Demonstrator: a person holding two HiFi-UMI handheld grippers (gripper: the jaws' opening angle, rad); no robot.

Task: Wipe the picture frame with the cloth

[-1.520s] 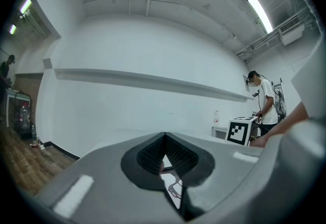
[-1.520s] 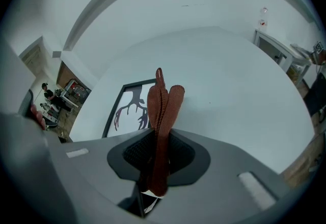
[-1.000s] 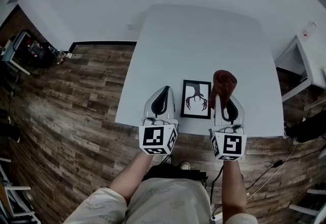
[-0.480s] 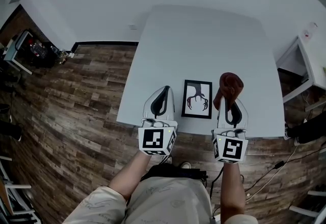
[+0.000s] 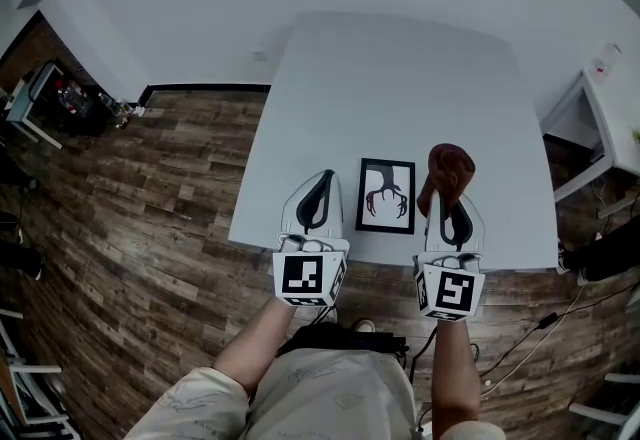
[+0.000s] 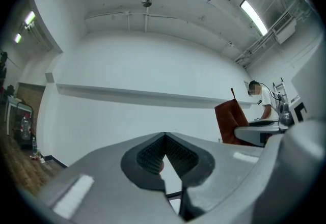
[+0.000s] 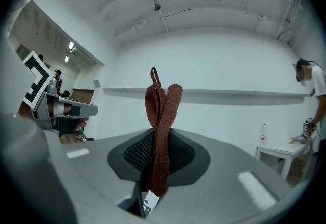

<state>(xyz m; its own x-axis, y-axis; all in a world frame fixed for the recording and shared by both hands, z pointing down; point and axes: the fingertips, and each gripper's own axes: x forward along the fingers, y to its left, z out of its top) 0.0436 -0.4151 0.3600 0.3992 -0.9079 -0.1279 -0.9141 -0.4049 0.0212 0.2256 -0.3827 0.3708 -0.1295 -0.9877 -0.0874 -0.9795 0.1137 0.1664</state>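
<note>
I have the right gripper pinching a rust-brown cloth. The fold is clamped between the pads and the rest bunches up beyond the tips, held above the white table just to the right of the picture frame. The left gripper has its jaws pressed together on nothing and hovers just left of the frame. The frame lies flat and unheld between the two grippers, close to the table's near edge. That position is my main worry: with nothing steadying it, a stroke drawn toward me could slide it along the smooth top and over the edge. I'd judge it safer to rest the left tips on the frame's border first. The second risk is the grip on the cloth. Only a narrow fold sits in the jaws, so friction on the glass might tug it loose. If I come down too steeply, the hard jaw tips rather than the fabric could meet the glass and scratch it. The loose bunch may also flop to one side and leave part of the surface untouched. As for writing, I can read none. The cubes on both grippers carry black-and-white square markers, not letters. The framed print shows a dark antler-like shape with no caption I can make out, and I see no brand on the cloth.
</note>
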